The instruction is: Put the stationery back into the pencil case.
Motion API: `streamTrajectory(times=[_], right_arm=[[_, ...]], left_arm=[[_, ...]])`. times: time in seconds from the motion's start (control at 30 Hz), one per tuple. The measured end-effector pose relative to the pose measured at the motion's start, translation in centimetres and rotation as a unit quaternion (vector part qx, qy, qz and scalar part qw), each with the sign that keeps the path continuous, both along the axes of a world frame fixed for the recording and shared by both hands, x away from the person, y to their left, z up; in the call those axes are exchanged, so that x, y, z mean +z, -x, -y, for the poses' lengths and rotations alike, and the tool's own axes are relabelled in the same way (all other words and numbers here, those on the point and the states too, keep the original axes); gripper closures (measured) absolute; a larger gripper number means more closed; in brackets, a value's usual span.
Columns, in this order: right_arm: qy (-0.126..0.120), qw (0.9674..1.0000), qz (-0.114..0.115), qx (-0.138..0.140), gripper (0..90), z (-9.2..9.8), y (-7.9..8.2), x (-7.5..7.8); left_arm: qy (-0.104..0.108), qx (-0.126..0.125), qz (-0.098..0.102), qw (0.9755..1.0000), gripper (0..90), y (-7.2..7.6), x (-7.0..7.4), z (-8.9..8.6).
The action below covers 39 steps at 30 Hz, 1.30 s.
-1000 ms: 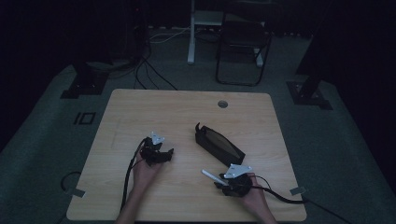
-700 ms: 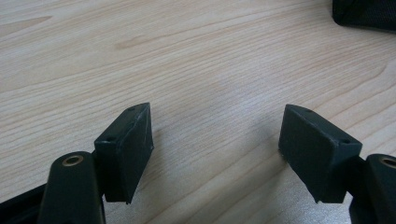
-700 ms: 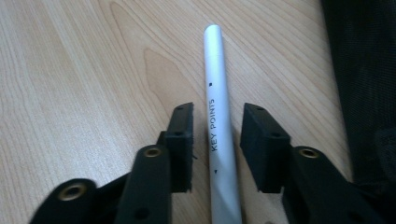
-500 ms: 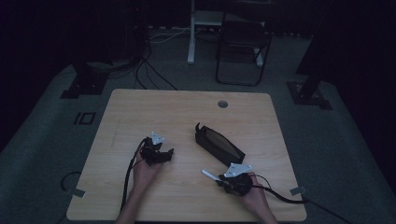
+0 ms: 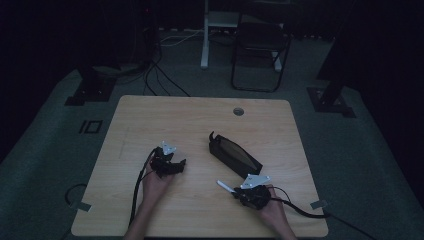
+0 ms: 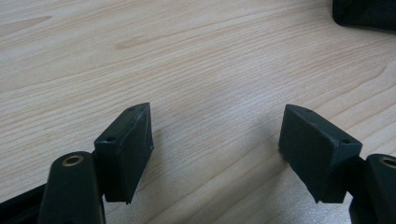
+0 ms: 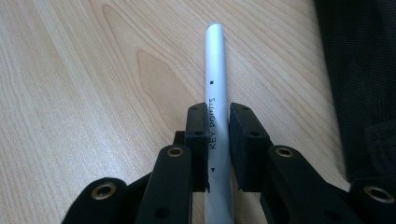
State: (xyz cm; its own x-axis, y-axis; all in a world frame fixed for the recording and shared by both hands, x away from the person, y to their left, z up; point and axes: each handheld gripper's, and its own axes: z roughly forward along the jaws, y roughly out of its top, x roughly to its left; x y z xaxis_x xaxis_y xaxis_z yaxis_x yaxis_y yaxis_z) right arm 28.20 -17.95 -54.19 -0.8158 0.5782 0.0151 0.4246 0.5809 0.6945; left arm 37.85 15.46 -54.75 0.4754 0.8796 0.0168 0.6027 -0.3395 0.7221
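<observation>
A white pen [image 7: 214, 60] printed "KEY POINTS" lies along the wooden table [image 5: 200, 120], pointing away from my right gripper [image 7: 218, 116]. That gripper's jaws have just been closing and now press on the pen's barrel from both sides. From above, the right gripper [image 5: 235, 191] sits near the table's front right with the pen [image 5: 224, 186] sticking out to its left. A black mesh pouch [image 5: 235, 154] lies just beyond it, also at the right edge of the right gripper view [image 7: 364, 70]. My left gripper [image 6: 217, 121] is open over bare wood, at front left [image 5: 179, 166].
A corner of the pouch [image 6: 364, 11] shows at the far right of the left gripper view. A round cable hole [image 5: 238, 111] sits near the table's back edge. A chair [image 5: 260, 55] and stand legs are on the floor behind the table.
</observation>
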Motion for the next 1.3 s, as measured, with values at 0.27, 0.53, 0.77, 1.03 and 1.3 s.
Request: streamTrajectory(times=[0.27,0.53,0.77,1.03,1.3], right_arm=[[0.002,1.0,0.002,0.0,78.6,0.0,0.1,0.0],[-0.001,1.0,0.003,0.0,78.6,0.1,0.2,0.2],[-0.01,0.9999,0.008,-0.001,78.6,0.3,0.3,0.7],[-0.019,0.9997,0.015,-0.005,78.6,0.7,0.4,1.3],[-0.017,0.9995,0.028,-0.003,78.6,0.7,0.6,2.1]], left_arm=[[0.0,0.0,0.0,1.0,26.6,0.0,0.0,0.0],[0.0,0.0,0.0,1.0,26.5,0.0,0.0,0.0],[0.0,0.0,0.0,1.0,26.6,0.0,0.0,0.0],[0.0,0.0,0.0,1.0,26.5,0.0,0.0,0.0],[0.0,0.0,0.0,1.0,26.5,0.0,0.0,0.0]])
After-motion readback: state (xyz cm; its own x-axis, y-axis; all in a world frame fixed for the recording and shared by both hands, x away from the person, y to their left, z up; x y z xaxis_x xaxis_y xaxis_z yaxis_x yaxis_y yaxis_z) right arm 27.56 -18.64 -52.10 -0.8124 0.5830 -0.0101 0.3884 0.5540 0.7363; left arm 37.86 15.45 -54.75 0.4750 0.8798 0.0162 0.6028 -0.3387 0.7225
